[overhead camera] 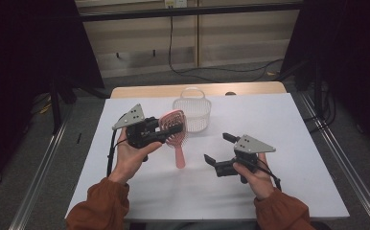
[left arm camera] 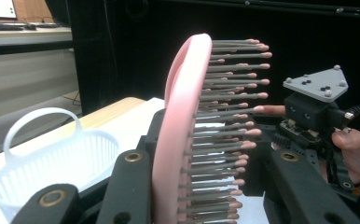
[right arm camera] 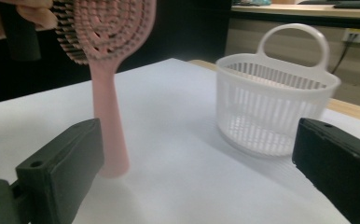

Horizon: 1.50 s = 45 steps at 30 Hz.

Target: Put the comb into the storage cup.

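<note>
High view first: what is going on down there?

— The left gripper (overhead camera: 166, 130) is holding a pink hairbrush (overhead camera: 175, 130) by its head. Its jaws are squeezing the head from both sides, back on one side and bristles on the other. The handle is hanging down, with its tip close to or touching the white table (overhead camera: 269, 120) (I cannot tell which).

— And the other one?

— The right gripper (overhead camera: 218, 149) is waiting just beside the brush. Its jaws are standing wide apart with nothing between them.

— Is the brush going to be hard to hold?

— I am guessing it is light and made of stiff plastic. The bristles are bendy, so squeezing them is a wobbly hold. The smooth handle could be a bit slippery, but it is thin and hard, so that is the better place to grab.

— What is behind it?

— A white basket (overhead camera: 191, 111) is sitting near the far edge, a little way from the brush.
</note>
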Available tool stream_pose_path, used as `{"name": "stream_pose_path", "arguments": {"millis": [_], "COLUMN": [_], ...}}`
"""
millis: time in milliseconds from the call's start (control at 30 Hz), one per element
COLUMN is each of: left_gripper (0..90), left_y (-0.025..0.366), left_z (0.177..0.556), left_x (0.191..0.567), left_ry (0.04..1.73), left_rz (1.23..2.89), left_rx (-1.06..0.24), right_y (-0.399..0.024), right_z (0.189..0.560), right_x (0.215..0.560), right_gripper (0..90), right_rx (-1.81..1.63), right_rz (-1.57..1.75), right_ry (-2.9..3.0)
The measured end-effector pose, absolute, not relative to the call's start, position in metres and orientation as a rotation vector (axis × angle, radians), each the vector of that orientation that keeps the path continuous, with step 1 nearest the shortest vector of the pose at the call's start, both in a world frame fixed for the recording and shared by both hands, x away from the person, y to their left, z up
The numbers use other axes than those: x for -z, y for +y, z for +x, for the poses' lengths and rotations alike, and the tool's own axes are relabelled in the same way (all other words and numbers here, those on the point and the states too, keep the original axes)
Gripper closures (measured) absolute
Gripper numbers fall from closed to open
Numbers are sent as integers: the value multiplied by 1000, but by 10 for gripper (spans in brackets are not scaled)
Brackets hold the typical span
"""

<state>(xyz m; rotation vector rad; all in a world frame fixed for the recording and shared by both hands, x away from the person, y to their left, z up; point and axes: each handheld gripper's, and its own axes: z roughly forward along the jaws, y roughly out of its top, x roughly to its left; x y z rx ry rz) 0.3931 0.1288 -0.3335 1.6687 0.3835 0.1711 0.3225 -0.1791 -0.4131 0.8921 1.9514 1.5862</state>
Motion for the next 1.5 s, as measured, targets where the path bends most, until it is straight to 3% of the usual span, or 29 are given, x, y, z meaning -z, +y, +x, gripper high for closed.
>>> {"name": "stream_pose_path", "arguments": {"millis": [800, 1500], "left_gripper": [642, 642], "left_y": [131, 132], "left_z": [404, 421], "left_x": [317, 300], "left_ry": [406, 436], "left_rz": [1673, 1622], "left_rx": [-234, -306], "right_y": [-250, -280], "right_z": [281, 262], "right_x": [406, 429], "right_gripper": [0, 0], "right_rx": [-1448, -1352], "right_rz": [1056, 1137], "right_ry": [1665, 1589]}}
